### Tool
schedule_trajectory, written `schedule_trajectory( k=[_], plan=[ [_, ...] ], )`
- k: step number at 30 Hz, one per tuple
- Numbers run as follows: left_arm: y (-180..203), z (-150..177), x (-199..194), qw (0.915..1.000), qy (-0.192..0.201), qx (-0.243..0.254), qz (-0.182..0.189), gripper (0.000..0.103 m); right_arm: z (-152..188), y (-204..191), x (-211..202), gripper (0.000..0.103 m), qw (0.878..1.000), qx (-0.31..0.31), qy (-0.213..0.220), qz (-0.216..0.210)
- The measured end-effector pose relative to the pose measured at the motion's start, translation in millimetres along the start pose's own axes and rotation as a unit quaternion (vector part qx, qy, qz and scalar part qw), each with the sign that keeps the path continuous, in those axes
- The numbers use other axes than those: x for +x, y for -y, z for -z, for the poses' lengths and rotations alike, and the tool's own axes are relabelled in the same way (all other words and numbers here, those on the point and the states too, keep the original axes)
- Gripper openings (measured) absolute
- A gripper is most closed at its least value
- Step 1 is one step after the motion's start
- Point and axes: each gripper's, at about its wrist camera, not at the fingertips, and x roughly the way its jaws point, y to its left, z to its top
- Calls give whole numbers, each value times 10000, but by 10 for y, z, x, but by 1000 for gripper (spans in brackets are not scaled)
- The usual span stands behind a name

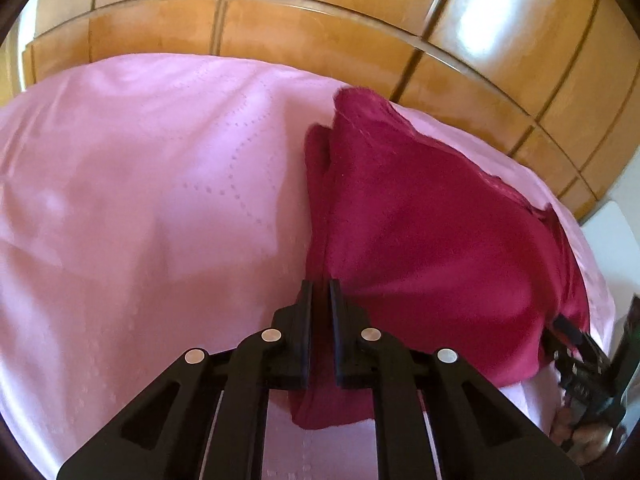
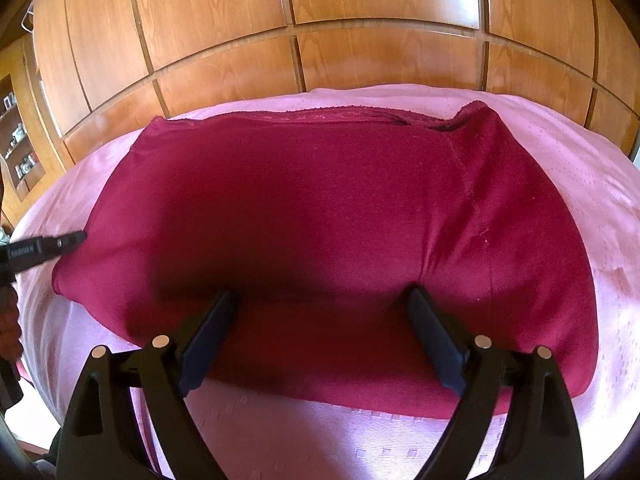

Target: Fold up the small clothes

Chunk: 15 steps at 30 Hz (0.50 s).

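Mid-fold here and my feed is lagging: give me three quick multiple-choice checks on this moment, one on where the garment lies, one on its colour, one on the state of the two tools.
1. Where does the garment lie?
A. On the pink bedspread
B. Hung on the wooden wardrobe
C. On a bare floor

2. What colour is the garment?
A. Navy blue
B. Dark red
C. White

3. How do the tools stand?
A. Both wide open
B. Left tool shut on the garment's edge, right tool open above the cloth
C. Left open, right shut on the cloth

Answers:
1 A, the right wrist view shows pink cloth all round it.
2 B, it is dark red in both views.
3 B, red fabric runs between the left tool's nearly closed fingers, while the right tool's fingers are spread wide.
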Motion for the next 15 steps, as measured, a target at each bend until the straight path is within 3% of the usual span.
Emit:
schedule_trajectory(
  k=[2, 7, 15],
  plan=[
    [82, -77, -78, 9993, 176, 139, -300, 20, 2, 7, 2, 89, 10000, 20, 16, -20],
    [334, -183, -293, 9946, 620, 617, -564, 20, 5, 3, 9, 89, 10000, 13, 17, -11],
    [651, -113, -312, 9916, 627, 1045, -437, 20, -73, 27, -47, 89, 9994, 197, -196, -181]
  ],
)
